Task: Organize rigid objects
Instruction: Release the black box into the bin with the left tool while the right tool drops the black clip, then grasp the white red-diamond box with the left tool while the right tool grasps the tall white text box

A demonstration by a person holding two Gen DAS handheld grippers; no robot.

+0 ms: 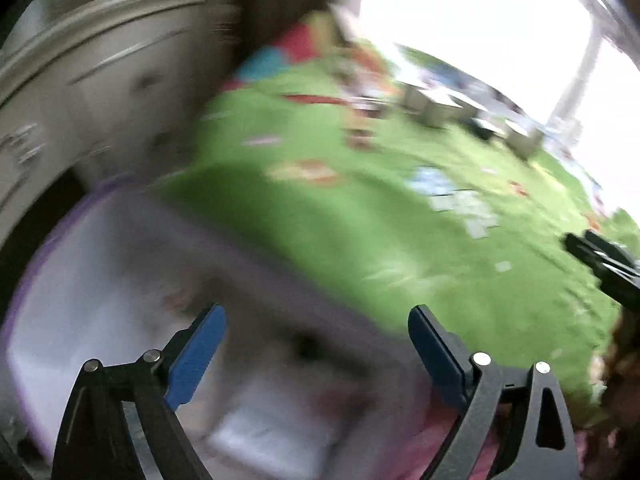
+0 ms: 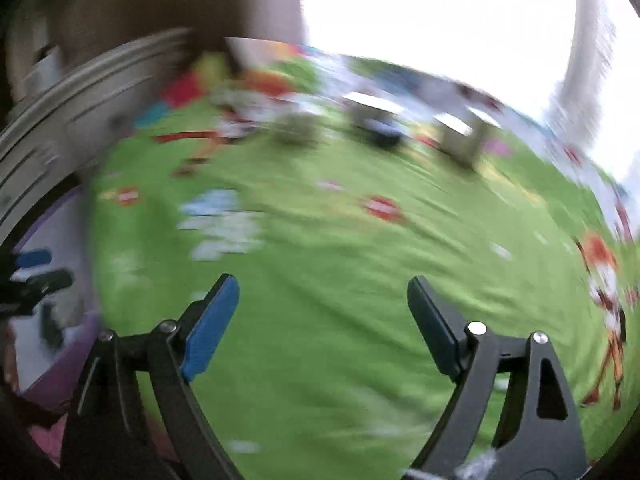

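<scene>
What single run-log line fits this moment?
left gripper: open, empty, above white bin | right gripper: open, empty, over green bedspread | view: blurred

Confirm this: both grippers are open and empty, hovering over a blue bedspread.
Not quite. The bedspread is green, not blue, as the right wrist view shows clearly. The rest holds: the left gripper and right gripper are both open with nothing between their fingers.

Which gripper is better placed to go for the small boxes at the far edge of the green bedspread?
Probably right. The right gripper is open over the green bedspread, facing the blurred boxes. The left gripper, also open, hangs over the purple-rimmed bin, farther off.
</scene>
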